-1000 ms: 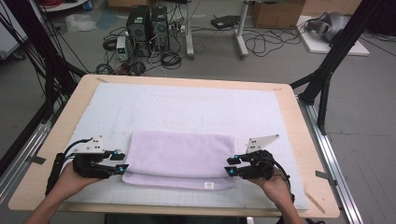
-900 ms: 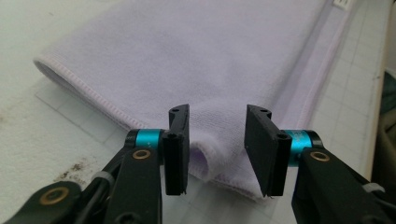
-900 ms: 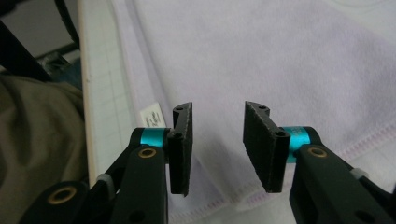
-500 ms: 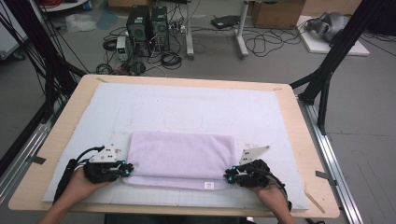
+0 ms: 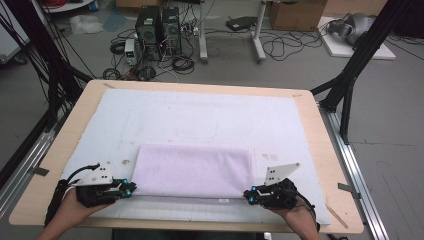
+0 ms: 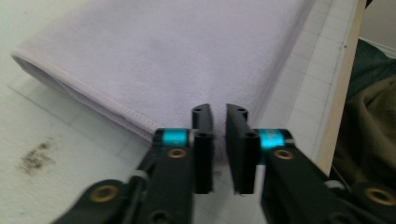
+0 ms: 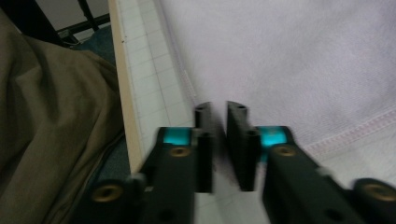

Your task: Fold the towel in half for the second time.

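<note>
White matting covers the table (image 5: pixel 320 150), where both hands have drawn back toward the near edge since a second ago. Between the left gripper (image 5: pixel 131 189) and right gripper (image 5: pixel 247 195) lies the folded towel (image 5: pixel 192 170), long axis running gripper to gripper. Both sets of jaws stand slightly apart, holding nothing.

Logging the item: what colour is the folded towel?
Pale lilac towel, plain with a stitched hem; the left gripper view shows it best.
</note>
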